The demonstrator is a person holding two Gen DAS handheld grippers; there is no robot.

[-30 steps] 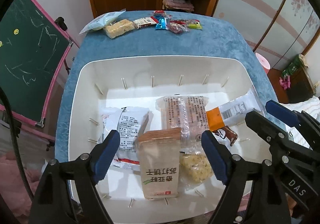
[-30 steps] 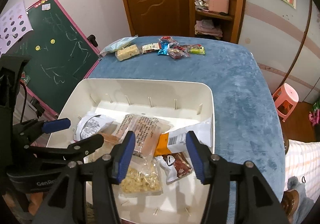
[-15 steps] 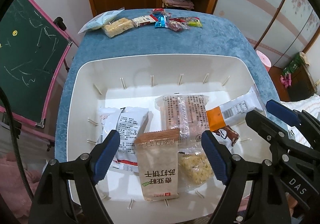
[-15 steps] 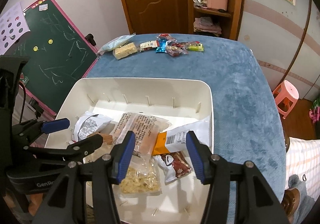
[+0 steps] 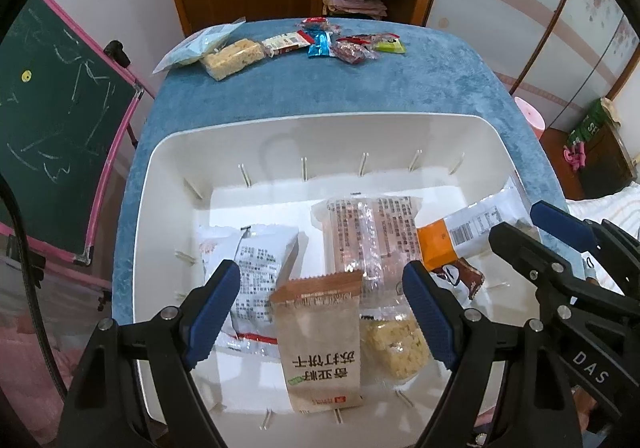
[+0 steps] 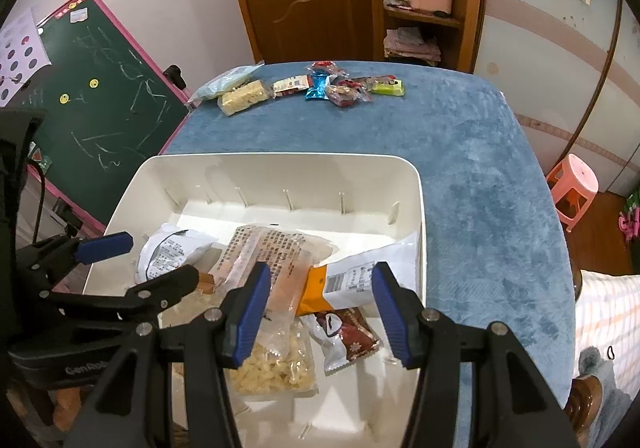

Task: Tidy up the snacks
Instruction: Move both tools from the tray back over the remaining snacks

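Note:
A white bin sits on the blue-covered table and holds several snack packs. A brown cracker pack lies at its near side, beside a white pack, a clear pink pack, an orange-and-white pack and a bag of yellow puffs. My left gripper is open above the brown pack, empty. My right gripper is open above the bin's near right part, empty. More snacks lie at the table's far edge.
A green chalkboard with a pink frame stands left of the table. A wooden door and shelf are behind the table. A pink stool stands on the floor at right.
The brown cracker pack has dropped from between the left fingers and lies lower in the bin. Both grippers have drawn back slightly and stayed open.

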